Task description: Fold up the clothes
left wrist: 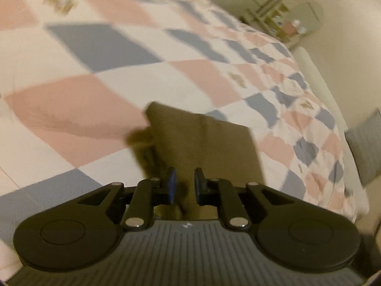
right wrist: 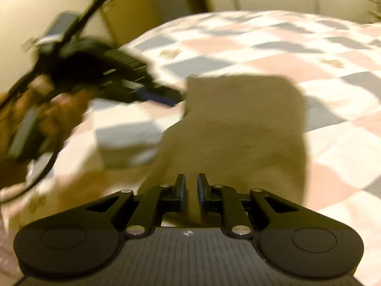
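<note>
An olive-brown garment (left wrist: 204, 143) hangs as a folded, flat panel just above the checked quilt (left wrist: 95, 54). My left gripper (left wrist: 185, 183) has its blue pads close together with the cloth's near edge between them. In the right wrist view the same garment (right wrist: 238, 124) stretches forward from my right gripper (right wrist: 191, 188), whose narrow-set fingers pinch its edge. The left gripper (right wrist: 176, 96) appears there too, blurred, at the cloth's far left corner and held by a person's hand (right wrist: 59, 119). Both views are motion-blurred.
The bed carries a pink, blue and white checked quilt (right wrist: 273, 43). A grey cushion (left wrist: 364, 147) lies beside the bed's right edge, and a shelf with small items (left wrist: 285, 23) stands by the far wall. A black cable (right wrist: 95, 7) trails from the left gripper.
</note>
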